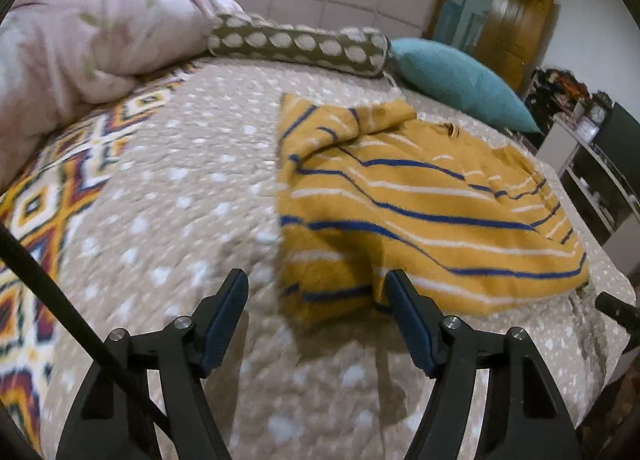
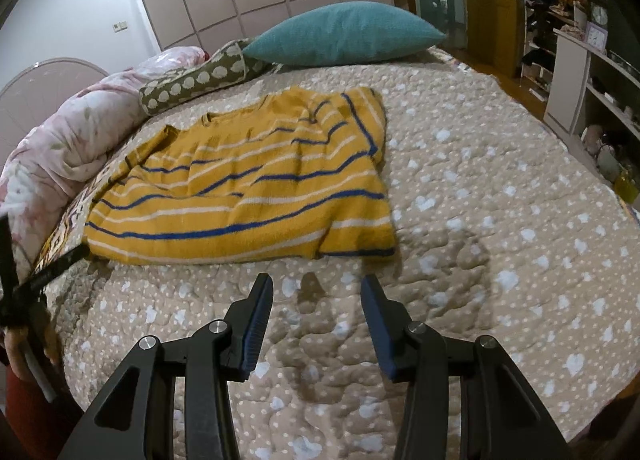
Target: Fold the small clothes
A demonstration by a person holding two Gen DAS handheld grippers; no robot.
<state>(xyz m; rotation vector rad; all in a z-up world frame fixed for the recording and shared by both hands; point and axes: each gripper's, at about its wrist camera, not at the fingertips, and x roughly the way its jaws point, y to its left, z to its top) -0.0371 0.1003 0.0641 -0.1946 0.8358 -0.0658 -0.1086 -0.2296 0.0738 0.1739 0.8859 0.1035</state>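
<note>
A small mustard-yellow top with blue and white stripes (image 1: 420,204) lies on the beige spotted bedspread (image 1: 180,188), both sides folded in over the body. My left gripper (image 1: 316,280) is open and empty, hovering over the top's near left corner. In the right wrist view the top (image 2: 248,180) lies ahead and to the left. My right gripper (image 2: 316,284) is open and empty, just short of the top's near right corner. Part of the left gripper (image 2: 48,272) shows at the left edge.
A teal pillow (image 2: 344,34), a spotted olive bolster (image 2: 200,78) and a pink floral duvet (image 1: 80,44) lie at the bed's far side. A patterned blanket (image 1: 36,220) lies on the left. Shelves (image 2: 592,92) stand beyond the bed's right edge.
</note>
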